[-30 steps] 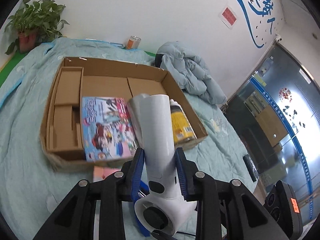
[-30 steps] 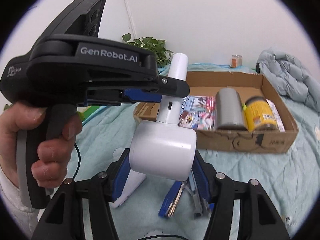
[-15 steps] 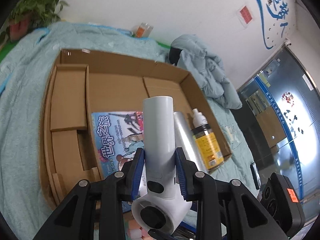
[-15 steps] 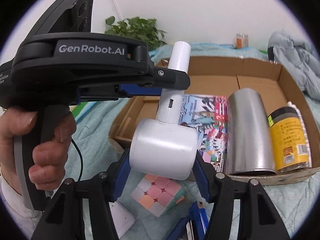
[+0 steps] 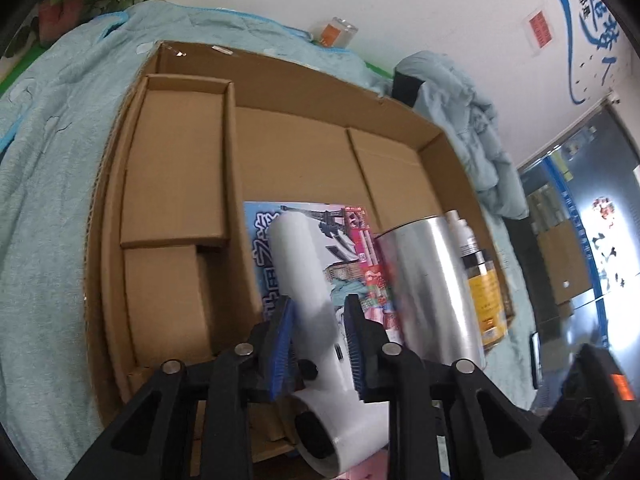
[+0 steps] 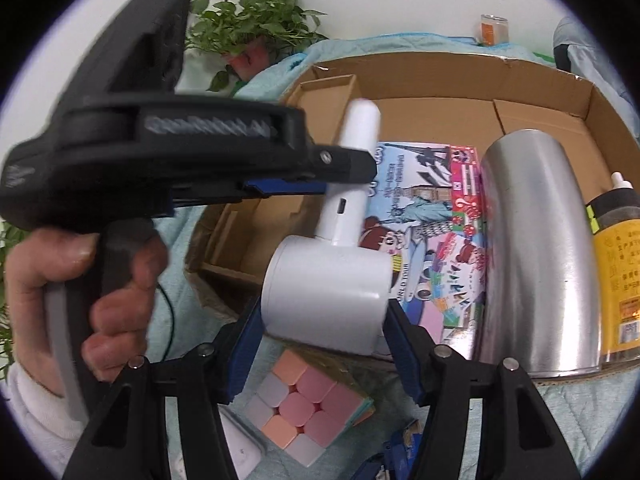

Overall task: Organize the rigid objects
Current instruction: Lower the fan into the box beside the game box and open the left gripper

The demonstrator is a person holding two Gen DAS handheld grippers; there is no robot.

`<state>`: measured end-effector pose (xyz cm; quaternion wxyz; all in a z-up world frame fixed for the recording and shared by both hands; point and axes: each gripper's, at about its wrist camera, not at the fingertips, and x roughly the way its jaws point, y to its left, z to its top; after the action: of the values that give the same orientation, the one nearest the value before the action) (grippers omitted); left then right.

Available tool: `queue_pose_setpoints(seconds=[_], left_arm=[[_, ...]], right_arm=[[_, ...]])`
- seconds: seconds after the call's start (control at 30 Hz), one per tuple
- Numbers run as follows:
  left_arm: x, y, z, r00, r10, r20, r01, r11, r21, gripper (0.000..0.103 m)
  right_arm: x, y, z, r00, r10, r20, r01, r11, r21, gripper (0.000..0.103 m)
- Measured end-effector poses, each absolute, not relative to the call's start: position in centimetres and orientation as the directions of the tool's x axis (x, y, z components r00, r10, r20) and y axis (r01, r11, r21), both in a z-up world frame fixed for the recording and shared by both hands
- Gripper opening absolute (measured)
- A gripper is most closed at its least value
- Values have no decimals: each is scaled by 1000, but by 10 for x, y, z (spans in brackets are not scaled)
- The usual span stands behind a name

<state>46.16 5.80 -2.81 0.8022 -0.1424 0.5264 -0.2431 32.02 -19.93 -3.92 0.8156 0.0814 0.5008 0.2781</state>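
A white hair dryer [image 5: 308, 280] is held by both grippers over the near edge of a cardboard box [image 5: 296, 80]. My left gripper [image 5: 320, 320] is shut on its handle. My right gripper [image 6: 324, 320] is shut on its round head [image 6: 326, 296]. The left gripper's body shows in the right wrist view [image 6: 180, 168], held by a hand. In the box lie a colourful book [image 6: 432, 240], a silver cylinder [image 6: 536, 248] and a yellow-labelled bottle [image 6: 616, 272].
A pastel puzzle cube [image 6: 308, 404] and blue items [image 6: 396, 452] lie on the teal blanket [image 5: 44, 200] before the box. Cardboard dividers [image 5: 176, 168] fill the box's left side. A potted plant [image 6: 256, 28], a small jar [image 6: 494, 28] and a bundled jacket [image 5: 468, 120] stand behind.
Both grippers have carried the hair dryer forward, from short of the box to over its near edge and the book. The box contents look closer.
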Motion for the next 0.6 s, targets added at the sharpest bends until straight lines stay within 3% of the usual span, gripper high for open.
queue_pose_setpoints(seconds=[0.4,0.47,0.53,0.57,0.6], left_arm=[[441,54,-31,308,-508,-804,235,860,-453,24],[433,54,-29,315,-501,-806,235,864,-445,24],[424,55,-28,332,-492,-805,229,869,-438,24],[420,56,-26,344,-485,-804,230,874,-429,24],[416,56,-25,359,-475,-803,228,879,-418,24]], right_arm=[[312,-203,-39,322,592,-738,-391,794,466,57],[303,-210,-28,360,556,-750,-389,820,421,57],[284,-220,-15,434,514,-740,-394,847,357,69],[272,-227,-8,480,495,-724,-398,859,323,82],[260,-233,-4,523,476,-707,-398,870,292,83]])
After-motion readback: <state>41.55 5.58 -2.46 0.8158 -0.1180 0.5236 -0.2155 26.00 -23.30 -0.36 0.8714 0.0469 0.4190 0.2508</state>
